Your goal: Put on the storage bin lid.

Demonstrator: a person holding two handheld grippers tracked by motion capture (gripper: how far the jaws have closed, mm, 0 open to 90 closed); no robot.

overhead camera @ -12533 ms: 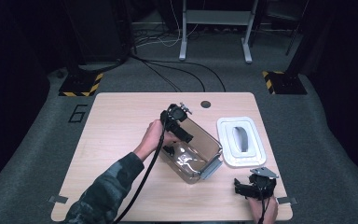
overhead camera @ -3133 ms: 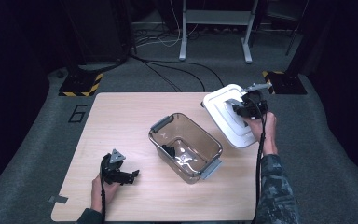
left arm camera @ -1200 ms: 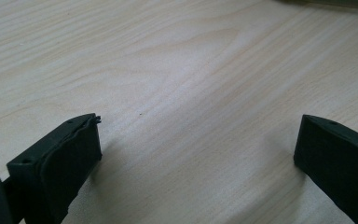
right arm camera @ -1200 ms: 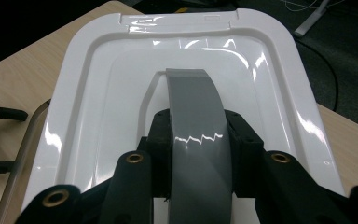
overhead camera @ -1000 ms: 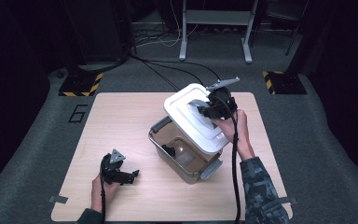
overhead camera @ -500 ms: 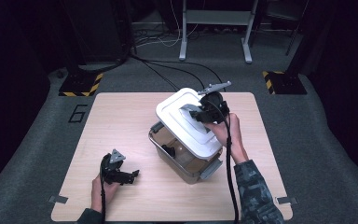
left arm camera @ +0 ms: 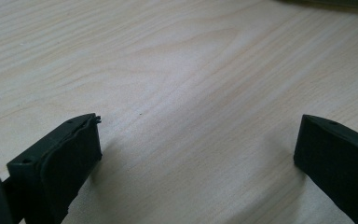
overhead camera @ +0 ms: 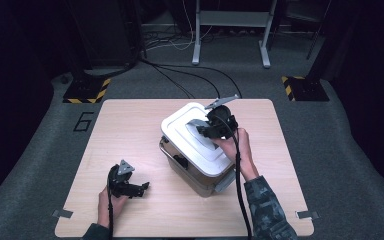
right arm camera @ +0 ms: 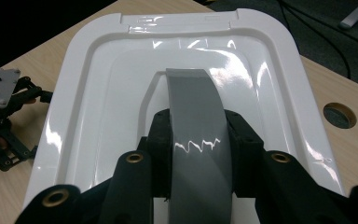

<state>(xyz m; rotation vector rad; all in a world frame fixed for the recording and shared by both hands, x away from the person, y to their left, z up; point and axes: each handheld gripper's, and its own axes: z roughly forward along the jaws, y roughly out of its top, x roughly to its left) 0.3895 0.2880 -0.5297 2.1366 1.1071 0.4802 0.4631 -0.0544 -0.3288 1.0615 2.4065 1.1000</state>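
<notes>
Right gripper (overhead camera: 206, 131) is clamped on the grey handle (right arm camera: 196, 140) of the white lid (overhead camera: 192, 137); in the right gripper view both jaws press flat against the handle's sides, narrow gap, nothing else between them. The handle runs up the middle of the lid's recessed centre.

The lid sits over the clear plastic bin (overhead camera: 200, 172) at table centre, tilted: its 11 o'clock corner rides higher, and the near edge at 5 o'clock is down at the bin's rim. Can't tell whether it's seated all round. A grey latch on the bin hangs loose at its 5 o'clock corner. Something dark shows through the bin's front wall, too murky to identify.

Left gripper (overhead camera: 142, 187) rests on the wooden table (overhead camera: 130, 125) at roughly 8 o'clock from the bin, well apart from it. Its jaws stand wide with nothing held; the left gripper view shows bare wood grain between the two black pads (left arm camera: 70, 163).

The left gripper also shows at 9 o'clock in the right gripper view, beyond the lid's edge.

The table has a round cable hole (right arm camera: 339, 115) at 3 o'clock of the lid in that view.
</notes>
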